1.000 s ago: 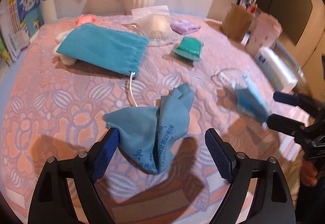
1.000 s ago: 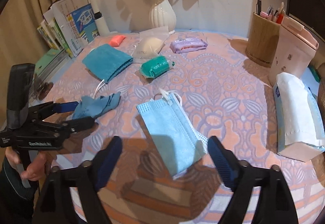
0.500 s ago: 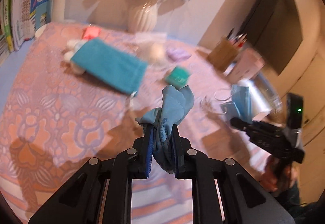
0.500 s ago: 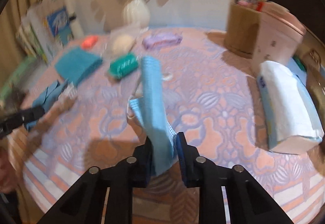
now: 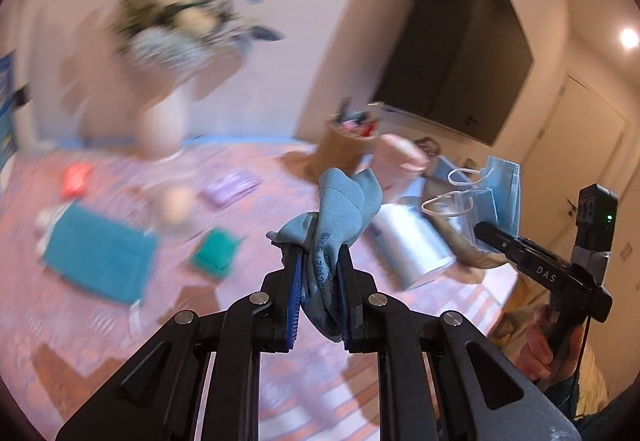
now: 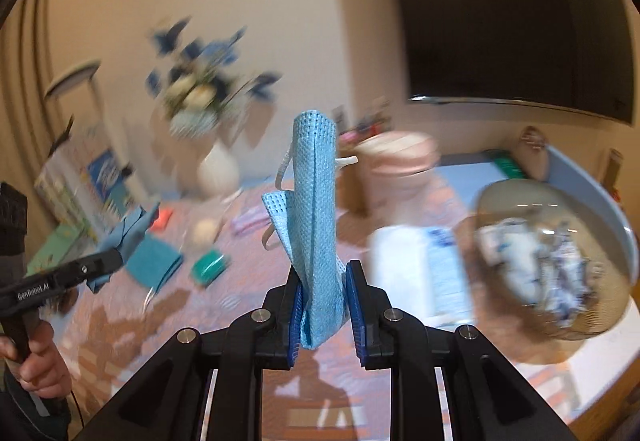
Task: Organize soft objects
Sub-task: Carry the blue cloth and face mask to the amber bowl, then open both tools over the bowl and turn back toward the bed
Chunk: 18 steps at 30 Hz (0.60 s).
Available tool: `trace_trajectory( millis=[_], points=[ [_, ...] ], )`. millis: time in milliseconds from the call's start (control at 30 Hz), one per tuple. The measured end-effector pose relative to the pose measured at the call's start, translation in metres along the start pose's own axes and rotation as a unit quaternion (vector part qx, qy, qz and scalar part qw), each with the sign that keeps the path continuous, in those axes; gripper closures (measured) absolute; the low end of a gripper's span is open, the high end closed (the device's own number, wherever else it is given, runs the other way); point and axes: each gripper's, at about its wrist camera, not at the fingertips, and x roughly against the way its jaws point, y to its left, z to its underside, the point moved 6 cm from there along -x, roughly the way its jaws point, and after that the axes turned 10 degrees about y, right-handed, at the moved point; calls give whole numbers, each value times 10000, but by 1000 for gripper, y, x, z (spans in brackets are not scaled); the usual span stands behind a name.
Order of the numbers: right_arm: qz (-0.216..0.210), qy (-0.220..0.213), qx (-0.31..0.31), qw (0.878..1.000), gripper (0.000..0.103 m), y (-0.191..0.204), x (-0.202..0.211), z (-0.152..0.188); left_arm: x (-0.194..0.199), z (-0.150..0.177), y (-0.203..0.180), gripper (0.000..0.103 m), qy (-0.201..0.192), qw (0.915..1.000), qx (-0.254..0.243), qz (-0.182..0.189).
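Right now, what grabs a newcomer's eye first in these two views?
The two pinched cloths: the left gripper is shut on a crumpled blue cloth at the centre of its view, lifted clear of the patterned tablecloth. The right gripper is shut on a blue face mask standing upright, ear loops dangling, with a blurred flower vase behind.

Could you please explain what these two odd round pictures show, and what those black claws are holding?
No robot here: a person holds a hand-operated two-finger gripper in each hand, each carrying a fisheye camera looking along its fingers. The left wrist picture shows the left gripper shut on a grey-blue cloth; the right wrist picture shows the right gripper shut on a blue face mask. Both items are lifted above a table with a patterned cloth. On it, blurred, lie a teal pouch, a vase of flowers and a tissue pack.
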Motion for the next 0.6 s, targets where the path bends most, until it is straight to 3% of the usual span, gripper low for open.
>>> trace_trajectory(
  millis=[300, 600],
  points=[
    [617, -492, -1553, 9847, 83, -147, 55, -8, -64, -56, -114, 90, 199, 9945, -997, 245],
    [880, -480, -2234, 9696, 83, -221, 55, -19, -144, -61, -223, 90, 497, 9795, -1917, 369]
  ],
)
